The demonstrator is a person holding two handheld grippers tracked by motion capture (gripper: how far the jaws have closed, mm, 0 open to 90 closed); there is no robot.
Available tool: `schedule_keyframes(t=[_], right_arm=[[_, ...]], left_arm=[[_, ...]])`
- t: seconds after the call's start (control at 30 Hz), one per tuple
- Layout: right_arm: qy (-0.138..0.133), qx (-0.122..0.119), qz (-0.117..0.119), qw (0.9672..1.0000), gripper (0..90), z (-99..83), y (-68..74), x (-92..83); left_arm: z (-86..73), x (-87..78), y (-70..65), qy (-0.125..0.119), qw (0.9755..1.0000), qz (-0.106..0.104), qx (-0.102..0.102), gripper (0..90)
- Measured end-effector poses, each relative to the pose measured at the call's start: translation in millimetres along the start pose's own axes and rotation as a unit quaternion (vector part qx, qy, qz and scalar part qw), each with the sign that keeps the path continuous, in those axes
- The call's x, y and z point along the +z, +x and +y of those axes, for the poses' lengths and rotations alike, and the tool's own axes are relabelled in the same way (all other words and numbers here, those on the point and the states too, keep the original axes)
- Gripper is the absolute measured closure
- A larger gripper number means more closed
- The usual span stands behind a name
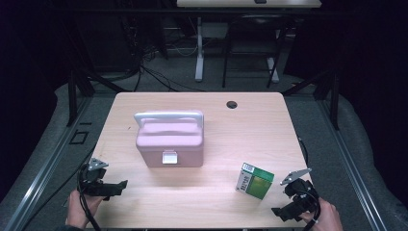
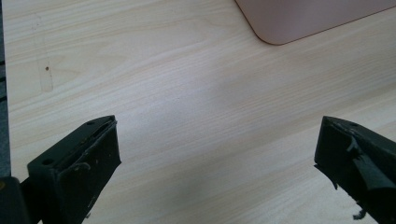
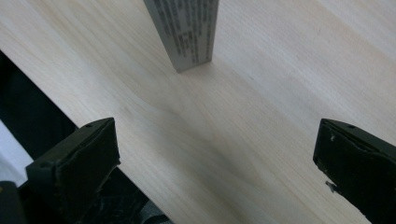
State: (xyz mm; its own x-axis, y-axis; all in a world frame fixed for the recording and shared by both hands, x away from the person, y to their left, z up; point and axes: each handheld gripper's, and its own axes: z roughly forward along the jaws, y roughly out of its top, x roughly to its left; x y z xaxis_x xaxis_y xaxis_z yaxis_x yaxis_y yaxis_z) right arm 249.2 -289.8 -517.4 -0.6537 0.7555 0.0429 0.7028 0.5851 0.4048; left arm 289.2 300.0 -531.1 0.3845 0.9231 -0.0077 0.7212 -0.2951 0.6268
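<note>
A pink lidded box [image 1: 169, 144] with a pale handle folded over its top and a white front latch stands left of the table's middle. Its rounded corner [image 2: 299, 18] shows at the top of the left gripper view. A small green carton [image 1: 255, 180] stands at the front right; its grey printed side [image 3: 187, 30] rises ahead in the right gripper view. My left gripper [image 1: 118, 187] hovers open at the front left edge, with bare wood between its jaws [image 2: 217, 154]. At the front right corner my right gripper [image 1: 284, 211] is open, a little short of the carton [image 3: 217, 154].
The light wooden table [image 1: 221, 120] has a round cable hole [image 1: 232, 104] at the back. Its front edge runs under my right gripper, with dark floor beyond [image 3: 28, 116]. Desk legs and cables stand on the floor behind the table.
</note>
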Motion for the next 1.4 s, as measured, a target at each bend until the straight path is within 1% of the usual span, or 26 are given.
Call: schedule_keyframes(t=[0.03, 0.1, 0.17, 0.23, 0.27, 0.37, 0.43, 0.47, 0.5, 0.53, 0.57, 0.6, 0.77, 0.83, 0.87, 0.9, 0.97, 1.0, 1.03, 1.07, 1.1, 1.13, 1.17, 1.3, 1.33, 1.4], right_arm=[[0.006, -0.004, -0.006, 1.0000, 0.0, 3.3, 0.4, -3.1], [0.004, -0.007, -0.004, 1.0000, 0.0, 4.8, 0.1, -4.7], [-0.002, -0.008, 0.005, 1.0000, 0.0, 10.2, -0.7, -9.5], [-0.003, -0.008, 0.008, 0.9999, 0.0, 12.2, -1.1, -11.1], [0.000, -0.011, 0.019, 0.9998, 0.0, 16.9, -2.0, -13.5], [0.007, -0.018, 0.025, 0.9995, 0.0, 22.2, -2.2, -16.4], [0.012, -0.024, 0.027, 0.9993, 0.0, 28.1, -2.7, -19.2], [0.012, -0.029, 0.032, 0.9990, 0.0, 34.2, -3.1, -21.9], [0.012, -0.029, 0.032, 0.9990, 0.0, 34.2, -3.1, -21.9], [0.015, -0.033, 0.034, 0.9988, 0.0, 37.4, -3.2, -22.4], [0.018, -0.040, 0.035, 0.9984, 0.0, 43.4, -3.1, -22.4], [0.018, -0.040, 0.035, 0.9984, 0.0, 43.4, -3.1, -22.4], [0.029, -0.057, 0.037, 0.9973, 0.0, 59.9, 1.0, -24.7], [0.032, -0.058, 0.041, 0.9969, 0.0, 62.8, 1.6, -24.5], [0.042, -0.064, 0.043, 0.9961, 0.0, 68.8, 3.3, -24.6], [0.042, -0.064, 0.043, 0.9961, 0.0, 68.8, 3.3, -24.6], [0.053, -0.080, 0.044, 0.9944, 0.0, 78.9, 5.7, -24.7], [0.053, -0.080, 0.044, 0.9944, 0.0, 78.9, 5.7, -24.7], [0.063, -0.092, 0.042, 0.9929, 0.0, 86.5, 8.3, -24.7], [0.069, -0.097, 0.042, 0.9921, 0.0, 90.5, 9.4, -24.9], [0.069, -0.097, 0.042, 0.9921, 0.0, 90.5, 9.4, -24.9], [0.078, -0.108, 0.039, 0.9903, 0.0, 98.5, 11.6, -25.0], [0.078, -0.108, 0.039, 0.9903, 0.0, 98.5, 11.6, -25.0], [0.092, -0.128, 0.042, 0.9866, 0.0, 113.3, 16.2, -25.0], [0.098, -0.137, 0.039, 0.9850, 0.0, 116.9, 17.0, -24.3], [0.109, -0.145, 0.033, 0.9829, 0.3, 123.1, 19.9, -23.0]], left_arm=[[-0.2, 0.1, 0.1, 0.000, 1.0000, 0.000, -0.002, 0.0], [-0.3, 0.4, 0.1, 0.001, 1.0000, 0.000, -0.002, 0.0], [-0.5, 0.9, -0.5, 0.003, 1.0000, 0.000, 0.001, 0.0], [-1.1, 0.8, -1.4, 0.004, 1.0000, 0.000, 0.002, 0.0], [-1.7, 0.5, -1.4, 0.005, 1.0000, 0.001, 0.001, 0.0], [-2.2, -0.2, -0.3, 0.007, 1.0000, 0.001, -0.002, 0.0], [-2.7, 0.4, 0.2, 0.008, 1.0000, 0.001, -0.004, 0.0], [-2.8, 1.0, 0.3, 0.009, 0.9999, 0.001, -0.004, 0.0], [-2.7, 1.3, 0.3, 0.012, 0.9999, 0.000, -0.001, 0.0], [-2.5, 2.0, -0.6, 0.010, 0.9999, 0.000, -0.005, 0.0], [-2.1, 2.5, -1.1, 0.010, 0.9999, 0.000, -0.003, 0.0], [-1.8, 2.6, -1.4, 0.012, 0.9999, -0.002, -0.001, 0.0], [-2.3, 6.2, -2.8, 0.018, 0.9998, -0.006, 0.003, 0.0], [-2.4, 6.3, -2.7, 0.019, 0.9998, -0.007, 0.003, 0.0], [-2.4, 6.4, -2.7, 0.018, 0.9998, -0.007, 0.003, 0.0], [-2.2, 6.5, -3.0, 0.019, 0.9998, -0.008, 0.003, 0.0], [-1.5, 7.4, -3.8, 0.019, 0.9997, -0.009, 0.008, 0.0], [-1.5, 7.4, -3.8, 0.019, 0.9997, -0.009, 0.008, 0.0], [-1.4, 8.0, -4.5, 0.021, 0.9997, -0.008, 0.009, 0.0], [-1.4, 8.0, -4.5, 0.021, 0.9997, -0.008, 0.009, 0.0], [-1.4, 8.3, -4.6, 0.022, 0.9997, -0.009, 0.009, 0.0], [-1.4, 8.4, -4.4, 0.024, 0.9996, -0.010, 0.013, 0.0], [-1.4, 8.4, -4.4, 0.024, 0.9996, -0.010, 0.013, 0.0], [-1.8, 9.0, -4.5, 0.024, 0.9996, -0.009, 0.011, 0.0], [-1.9, 9.2, -4.7, 0.025, 0.9996, -0.010, 0.011, 0.0], [-1.9, 9.6, -5.1, 0.027, 0.9995, -0.010, 0.012, 0.0]])
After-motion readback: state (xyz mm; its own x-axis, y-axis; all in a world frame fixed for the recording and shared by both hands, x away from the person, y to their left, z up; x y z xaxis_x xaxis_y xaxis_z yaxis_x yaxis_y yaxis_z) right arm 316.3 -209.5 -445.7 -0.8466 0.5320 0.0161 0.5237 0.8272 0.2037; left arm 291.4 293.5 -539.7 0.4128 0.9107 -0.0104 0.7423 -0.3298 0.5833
